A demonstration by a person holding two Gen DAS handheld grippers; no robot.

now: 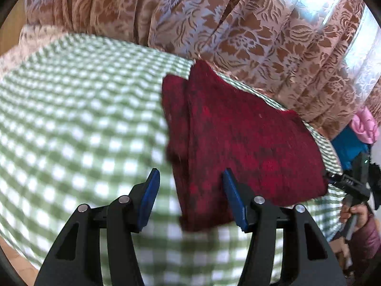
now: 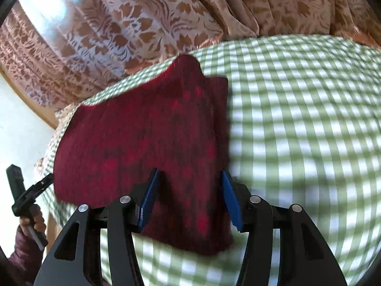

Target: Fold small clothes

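Note:
A dark red knitted garment (image 1: 240, 140) lies folded flat on a green-and-white checked tablecloth (image 1: 78, 109). My left gripper (image 1: 190, 183) is open and empty, hovering above the garment's near left edge. In the right wrist view the same garment (image 2: 147, 143) lies under my right gripper (image 2: 189, 183), which is open and empty, its fingers spread over the garment's near right part. The right gripper and the hand holding it show at the left wrist view's right edge (image 1: 352, 186). The left gripper shows at the right wrist view's left edge (image 2: 23, 195).
Brown-and-white patterned curtains (image 1: 214, 23) hang just behind the table. A pink and blue bundle (image 1: 357, 133) sits at the far right. The checked cloth (image 2: 309, 119) stretches to the right of the garment. The table's edge drops off close behind the garment.

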